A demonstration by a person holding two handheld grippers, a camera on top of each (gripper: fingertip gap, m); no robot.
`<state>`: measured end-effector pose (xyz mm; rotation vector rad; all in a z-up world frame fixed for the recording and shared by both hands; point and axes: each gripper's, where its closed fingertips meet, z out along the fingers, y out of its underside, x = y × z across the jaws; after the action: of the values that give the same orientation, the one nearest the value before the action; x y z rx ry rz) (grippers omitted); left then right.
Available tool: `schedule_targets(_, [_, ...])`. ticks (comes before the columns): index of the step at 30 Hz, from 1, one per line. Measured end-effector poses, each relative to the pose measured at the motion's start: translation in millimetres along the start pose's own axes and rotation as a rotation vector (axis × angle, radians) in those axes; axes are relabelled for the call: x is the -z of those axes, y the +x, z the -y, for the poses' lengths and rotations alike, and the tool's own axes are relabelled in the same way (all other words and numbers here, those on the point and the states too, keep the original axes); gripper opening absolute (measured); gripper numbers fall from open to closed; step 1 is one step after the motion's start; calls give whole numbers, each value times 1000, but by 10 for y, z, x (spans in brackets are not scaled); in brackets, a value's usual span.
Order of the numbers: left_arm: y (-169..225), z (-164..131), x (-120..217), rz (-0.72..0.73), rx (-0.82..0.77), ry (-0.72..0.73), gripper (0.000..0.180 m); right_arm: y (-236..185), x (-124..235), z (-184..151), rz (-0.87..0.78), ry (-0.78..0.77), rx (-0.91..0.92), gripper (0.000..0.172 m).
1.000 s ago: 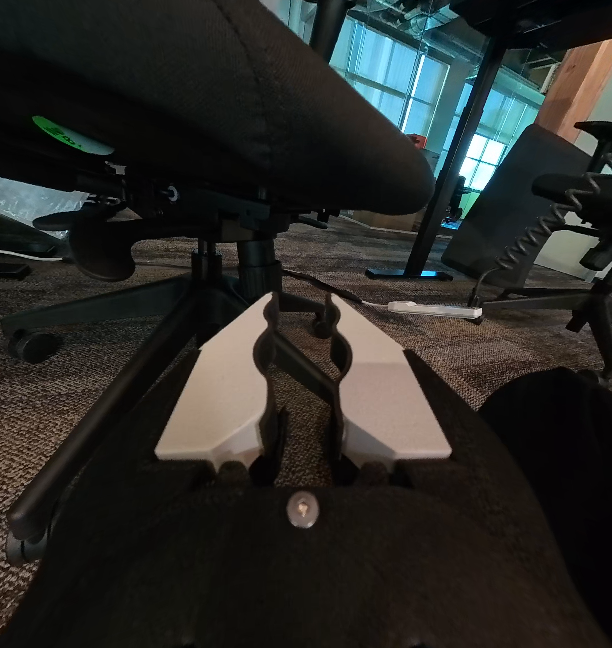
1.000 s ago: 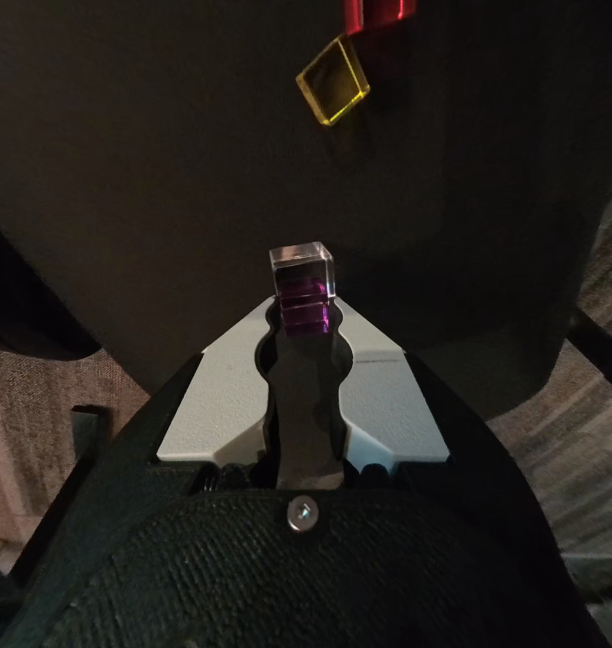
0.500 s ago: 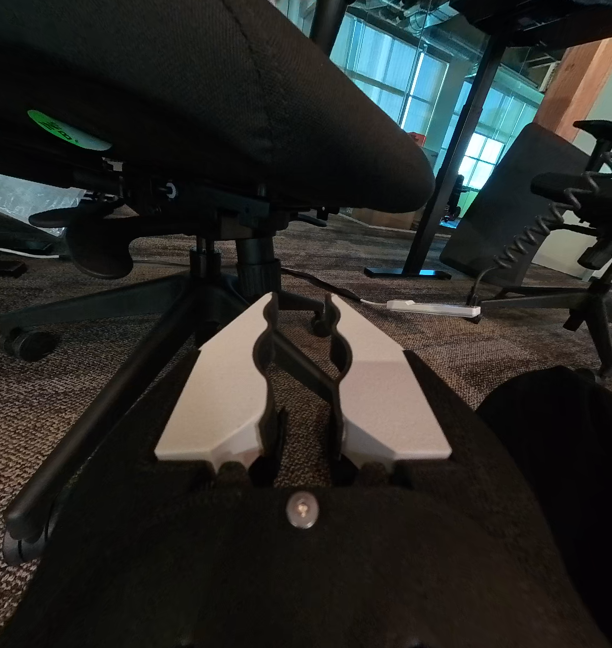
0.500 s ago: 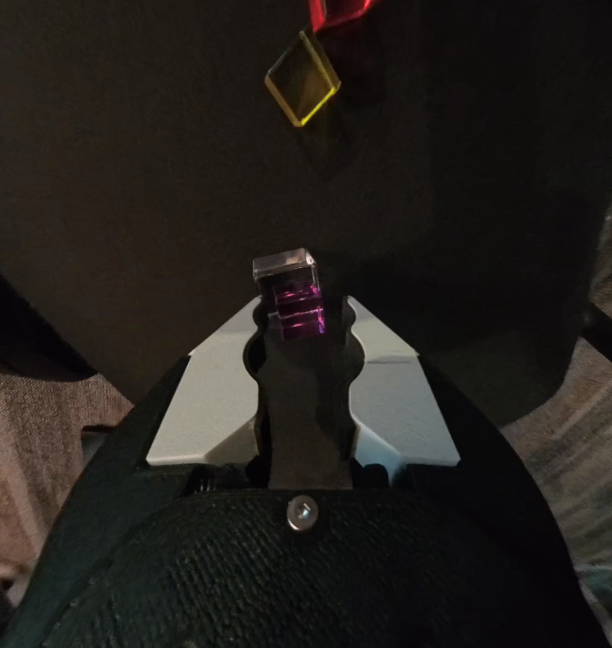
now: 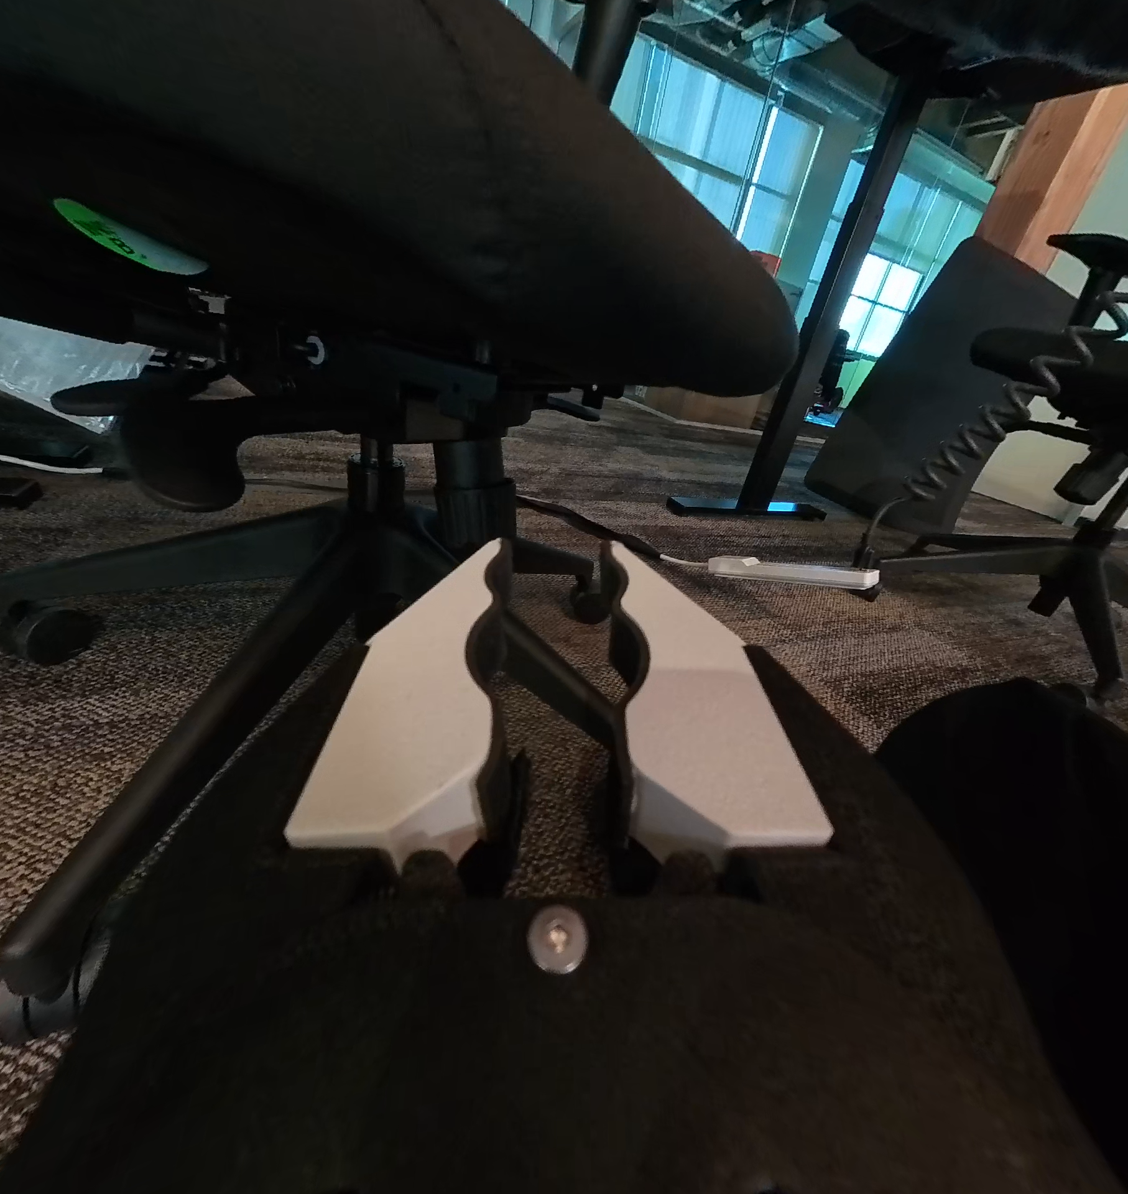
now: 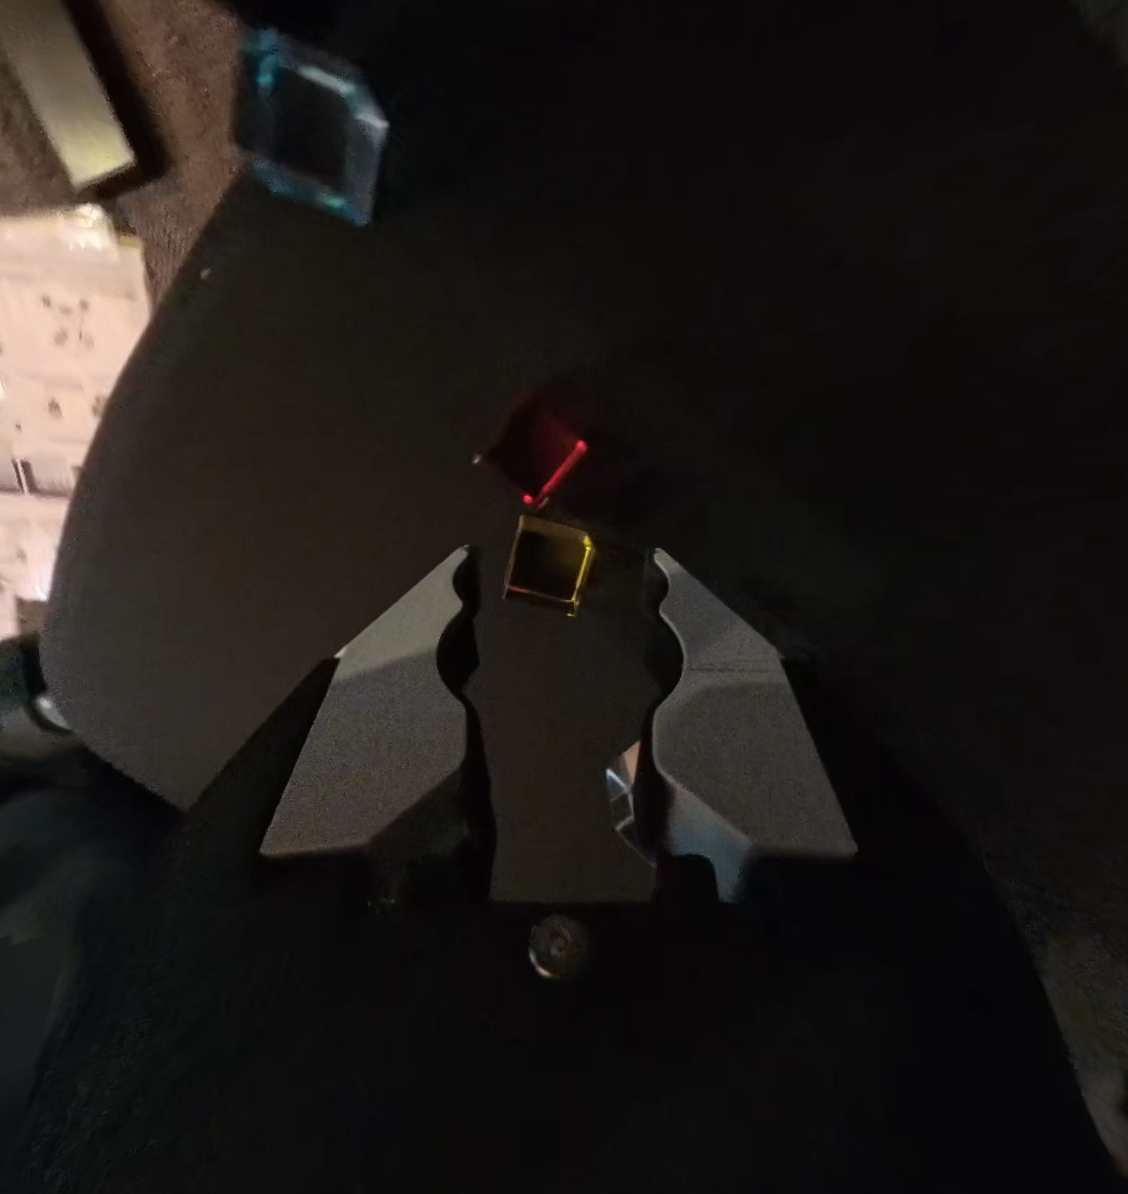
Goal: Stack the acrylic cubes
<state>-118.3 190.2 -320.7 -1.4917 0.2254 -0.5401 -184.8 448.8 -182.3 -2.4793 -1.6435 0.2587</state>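
- The right gripper (image 6: pixel 561 555) hangs over a dark seat surface (image 6: pixel 355 452), its jaws spread wide and gripping nothing.
- A yellow see-through cube (image 6: pixel 548 568) lies on that surface between the two fingertips, nearer the left one; there is a clear gap on both sides, so neither pad touches it.
- A red see-through cube (image 6: pixel 535 455) lies just beyond the yellow cube, almost corner to corner with it.
- A pale blue see-through cube (image 6: pixel 309 129) sits well away from the yellow cube, at the far left edge of the surface.
- A small clear glinting piece (image 6: pixel 623 801) shows near the base of the right finger; what it is cannot be told.
- No box, tray or other container appears in either view; the cubes lie loose on the surface.
- The left gripper (image 5: pixel 555 555) is held low over the carpet (image 5: pixel 161 743), jaws partly open with only carpet showing between them.
- Ahead of it stands an office chair (image 5: pixel 355 194), whose base (image 5: pixel 471 504) lies just past the fingertips; a white power strip (image 5: pixel 794 572) lies to the right of that base.
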Motion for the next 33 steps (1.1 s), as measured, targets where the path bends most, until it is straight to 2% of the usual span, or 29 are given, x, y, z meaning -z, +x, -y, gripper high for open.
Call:
schedule_targets(3, [9, 3, -4, -3, -4, 1, 26, -25, -64, -48, 15, -50, -51, 51])
schedule_targets(7, [9, -1, 1, -1, -7, -1, 26, 2, -131, -94, -41, -91, -30, 26])
schedule_targets(9, [3, -1, 5, 1, -5, -1, 26, 10, -85, -108, -60, -96, -8, 26])
schedule_targets(17, [10, 5, -3, 2, -10, -2, 26, 178, 662, -427, -42, -107, 284, 26])
schedule_targets(21, [13, 4, -9, 1, -16, -3, 26, 314, 835, -667, 8, -115, 372, 26])
schedule_targets(26, [9, -2, -11, 1, -20, -5, 26, 413, 806, -846, 60, -135, 401, 26])
schedule_targets(33, [-2, -32, -25, 2, -22, -17, 26, 460, 703, -852, 66, -139, 407, 26])
